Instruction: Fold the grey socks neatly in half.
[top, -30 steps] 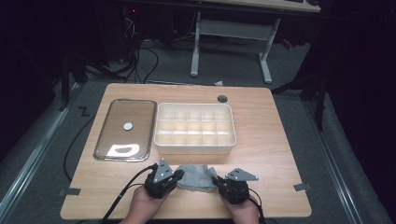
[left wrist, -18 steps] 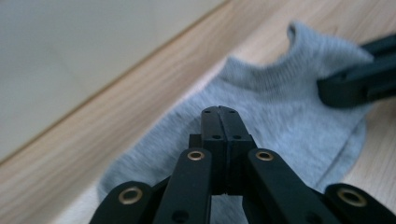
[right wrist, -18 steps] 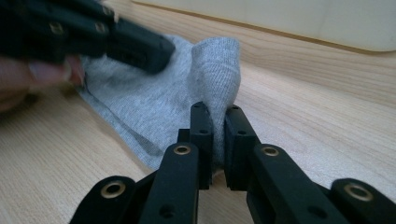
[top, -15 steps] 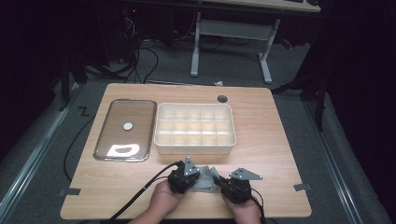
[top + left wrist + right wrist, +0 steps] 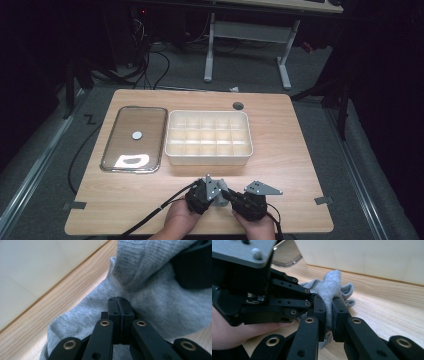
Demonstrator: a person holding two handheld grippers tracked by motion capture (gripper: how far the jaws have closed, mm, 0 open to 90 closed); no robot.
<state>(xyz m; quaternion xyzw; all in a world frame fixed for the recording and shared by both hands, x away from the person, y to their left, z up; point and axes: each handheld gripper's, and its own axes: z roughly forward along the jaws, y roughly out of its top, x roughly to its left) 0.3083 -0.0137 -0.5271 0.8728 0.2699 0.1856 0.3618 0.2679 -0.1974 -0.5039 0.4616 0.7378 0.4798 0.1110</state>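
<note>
The left tongs (image 5: 212, 192) and right tongs (image 5: 239, 199) sat close together at the near edge of the table (image 5: 295, 165). In the left gripper view, the left tongs were squeezed shut over the grey sock (image 5: 150, 302). In the right gripper view, the right tongs (image 5: 329, 315) pinched a fold of the sock, near the white box (image 5: 367, 257).

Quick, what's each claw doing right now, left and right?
Left claw: closed, its jaws together on the grey knitted cloth.
Right claw: closed, pinching a fold of that cloth.
</note>
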